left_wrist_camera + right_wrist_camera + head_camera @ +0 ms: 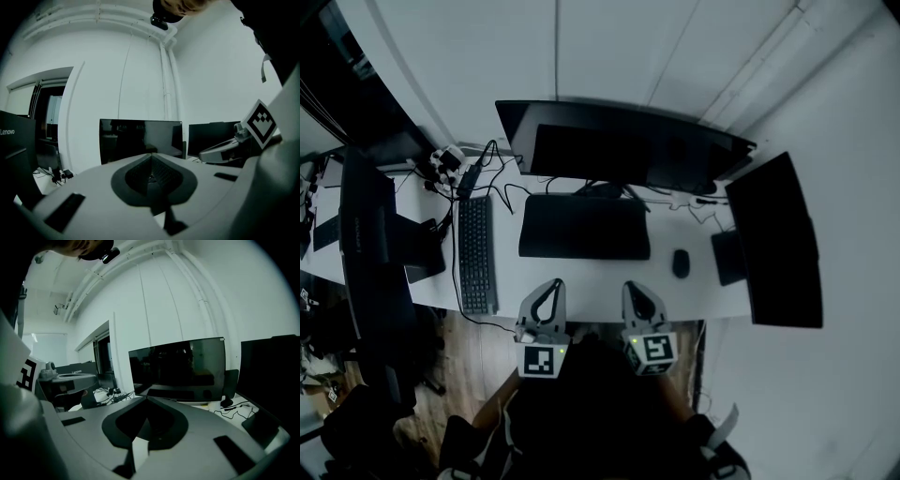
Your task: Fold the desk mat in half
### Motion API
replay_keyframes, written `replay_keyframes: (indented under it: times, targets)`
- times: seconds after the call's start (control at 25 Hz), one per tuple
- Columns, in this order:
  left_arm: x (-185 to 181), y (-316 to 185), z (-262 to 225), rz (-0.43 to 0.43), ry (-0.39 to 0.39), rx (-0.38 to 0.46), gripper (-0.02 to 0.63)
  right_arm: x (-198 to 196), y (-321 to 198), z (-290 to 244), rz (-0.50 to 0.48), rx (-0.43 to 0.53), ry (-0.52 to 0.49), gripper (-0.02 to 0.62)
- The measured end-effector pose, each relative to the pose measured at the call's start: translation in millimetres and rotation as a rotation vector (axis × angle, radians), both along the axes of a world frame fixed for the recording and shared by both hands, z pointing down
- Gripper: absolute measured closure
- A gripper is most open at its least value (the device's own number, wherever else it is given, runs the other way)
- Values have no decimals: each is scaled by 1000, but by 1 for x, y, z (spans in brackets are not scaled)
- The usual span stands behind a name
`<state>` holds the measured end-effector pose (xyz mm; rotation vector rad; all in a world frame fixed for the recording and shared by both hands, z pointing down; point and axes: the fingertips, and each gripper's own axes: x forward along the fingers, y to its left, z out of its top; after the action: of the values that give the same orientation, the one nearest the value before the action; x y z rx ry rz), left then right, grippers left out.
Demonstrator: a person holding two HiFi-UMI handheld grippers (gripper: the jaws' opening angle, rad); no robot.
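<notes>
The black desk mat (584, 227) lies flat on the white desk (591, 277) in front of the middle monitor. In the head view both grippers hover at the desk's near edge, short of the mat and apart from it. My left gripper (548, 287) is shut with nothing between its jaws, and its own view shows the closed tips (150, 157) pointing at the middle monitor. My right gripper (635, 286) is also shut and empty, its tips (146, 400) meeting in the right gripper view. The mat is hidden behind the jaws in both gripper views.
A wide monitor (623, 145) stands behind the mat, another monitor (778, 239) at the right, a third (366, 253) at the left. A keyboard (475, 253) lies left of the mat, a mouse (681, 263) right of it. Cables (455, 169) cluster at the back left.
</notes>
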<state>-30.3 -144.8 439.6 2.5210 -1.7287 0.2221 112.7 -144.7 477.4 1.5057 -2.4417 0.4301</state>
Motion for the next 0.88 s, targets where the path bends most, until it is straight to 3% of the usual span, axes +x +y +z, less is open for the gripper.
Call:
replay_keyframes:
  times: [0.88]
  targets:
    - [-7, -7, 1, -39, -10, 9, 600, -8, -10, -2, -30, 12, 4, 589]
